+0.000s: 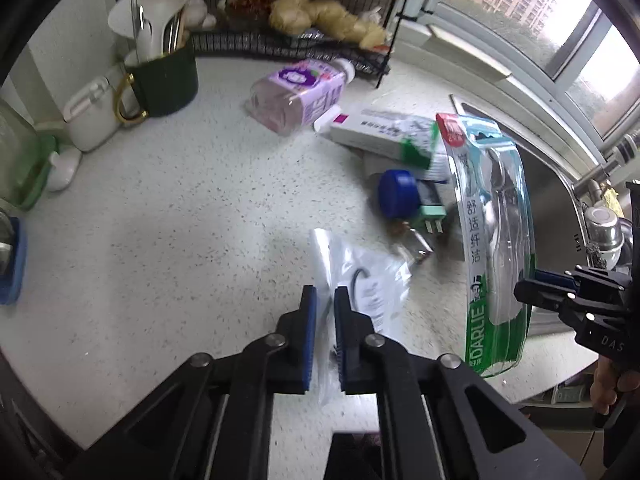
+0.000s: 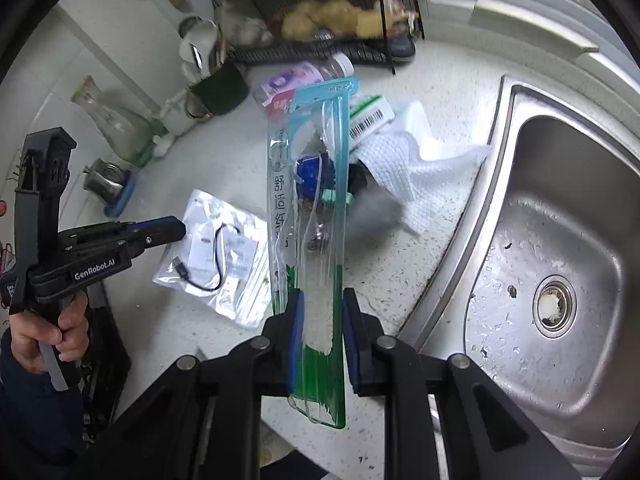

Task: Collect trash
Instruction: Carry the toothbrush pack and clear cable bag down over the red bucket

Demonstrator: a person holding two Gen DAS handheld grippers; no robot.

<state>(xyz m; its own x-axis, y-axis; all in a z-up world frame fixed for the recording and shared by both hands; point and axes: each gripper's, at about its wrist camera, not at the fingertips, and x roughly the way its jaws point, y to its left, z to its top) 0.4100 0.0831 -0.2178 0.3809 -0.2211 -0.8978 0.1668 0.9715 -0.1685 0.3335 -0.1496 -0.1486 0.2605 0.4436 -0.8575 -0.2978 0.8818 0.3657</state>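
Observation:
My right gripper (image 2: 323, 312) is shut on an empty Darlie toothbrush package (image 2: 308, 216), held above the counter; the package also shows in the left wrist view (image 1: 494, 236), with the right gripper (image 1: 532, 292) at its edge. My left gripper (image 1: 325, 300) is shut on the edge of a clear plastic bag with a black cable (image 1: 360, 276); the bag lies on the counter in the right wrist view (image 2: 220, 256), with the left gripper (image 2: 176, 230) at its corner. A purple bottle (image 1: 298, 94), a toothpaste box (image 1: 384, 136) and a blue-capped item (image 1: 398, 194) lie behind.
A steel sink (image 2: 560, 264) lies to the right, with a white paper towel (image 2: 420, 168) at its rim. A green utensil cup (image 1: 166, 80), a white container (image 1: 90, 118) and a black wire rack (image 1: 296, 44) with food stand along the back. A glass vase (image 2: 116, 124) stands at left.

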